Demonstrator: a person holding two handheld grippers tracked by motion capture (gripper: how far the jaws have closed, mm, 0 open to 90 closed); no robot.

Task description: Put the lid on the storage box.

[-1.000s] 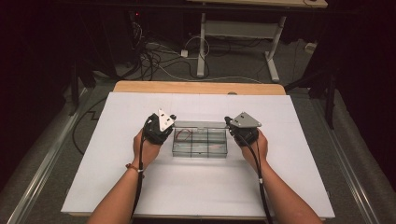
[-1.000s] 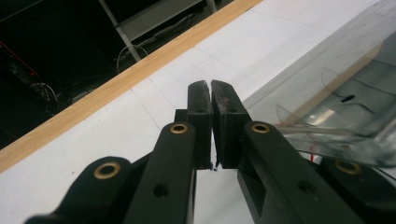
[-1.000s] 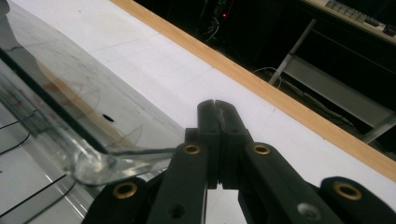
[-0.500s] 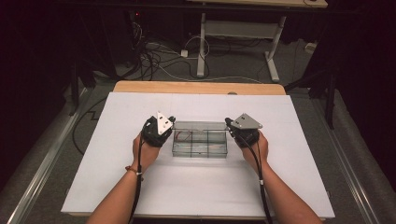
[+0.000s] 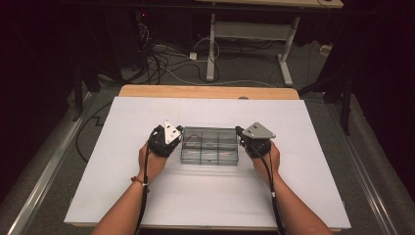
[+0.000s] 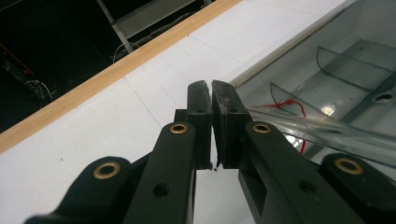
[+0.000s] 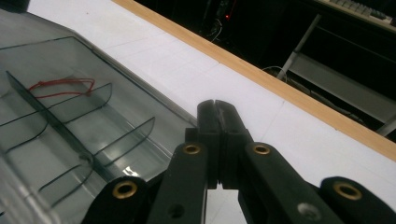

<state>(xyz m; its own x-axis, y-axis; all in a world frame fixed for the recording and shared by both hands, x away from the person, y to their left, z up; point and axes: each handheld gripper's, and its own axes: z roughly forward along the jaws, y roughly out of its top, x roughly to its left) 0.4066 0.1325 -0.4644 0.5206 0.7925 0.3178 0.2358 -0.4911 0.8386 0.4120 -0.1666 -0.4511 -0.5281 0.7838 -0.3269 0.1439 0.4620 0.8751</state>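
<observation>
A clear plastic compartment box (image 5: pixel 210 147) lies in the middle of the white table top. A thin red loop (image 7: pixel 60 86) lies in one of its cells. My left gripper (image 5: pixel 177 131) sits against the box's left end, and in the left gripper view its jaws (image 6: pixel 211 93) are shut with only a hairline gap and nothing between them; the box's clear rim (image 6: pixel 317 128) runs off beside the right jaw. At the box's right end my right gripper (image 5: pixel 240 131) is shut, with its pads (image 7: pixel 215 109) pressed together just beside the box's corner (image 7: pixel 189 122).
The white sheet (image 5: pixel 205 200) covers the table, with a wooden strip (image 5: pixel 210 91) along its far edge. Beyond it are floor cables (image 5: pixel 166 58) and the metal legs of a desk (image 5: pixel 244 34). Both forearms come in from the near edge.
Both hands have drifted very slightly toward the near edge. The box stays where it was and both pairs of jaws stay shut.
</observation>
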